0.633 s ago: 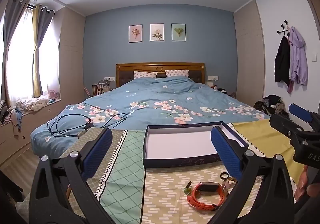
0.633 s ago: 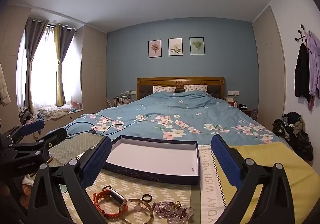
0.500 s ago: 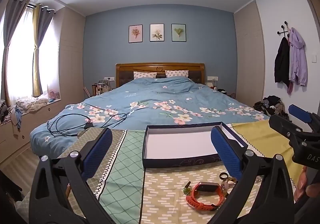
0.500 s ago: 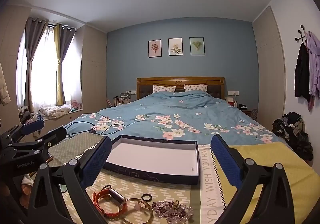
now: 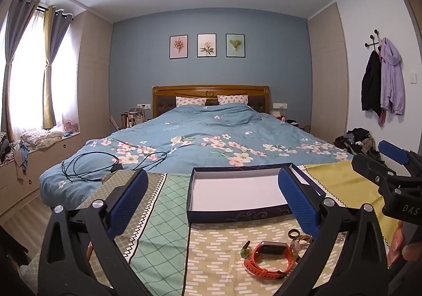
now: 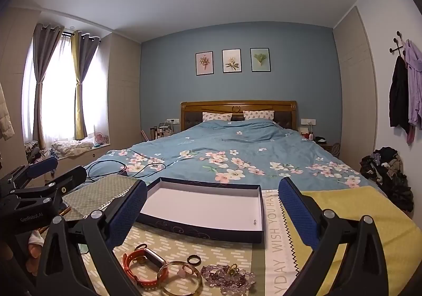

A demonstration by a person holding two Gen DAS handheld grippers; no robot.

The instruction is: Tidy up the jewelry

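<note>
1. State: the left hand-held gripper (image 5: 211, 201) and the right hand-held gripper (image 6: 211, 206) both stand spread wide, released, with nothing between their pads.
2. Location: the jewelry lies in a tight cluster on the patterned cloth (image 6: 211, 246), in front of the empty box (image 6: 205, 206). The cluster is made up of the orange watch (image 6: 143, 265), gold bangle (image 6: 180, 278), dark ring (image 6: 193, 259) and purple bead bracelet (image 6: 228, 277).
3. Risk, double pick: the bangle overlaps the watch strap. Closing on either piece is likely to drag the other along or drop it short of the box.
4. Risk, cloth snag: the ring lies flat and low. Pads closing at its level could pinch the cloth and shift the whole cluster.
5. Risk, partial lift: the bead bracelet is loose and heaped. An off-centre grasp may let part of it trail over the box wall.
6. Risk, collision: both hand-held grippers face the same cluster. Simultaneous reaches could make them clash.
</note>
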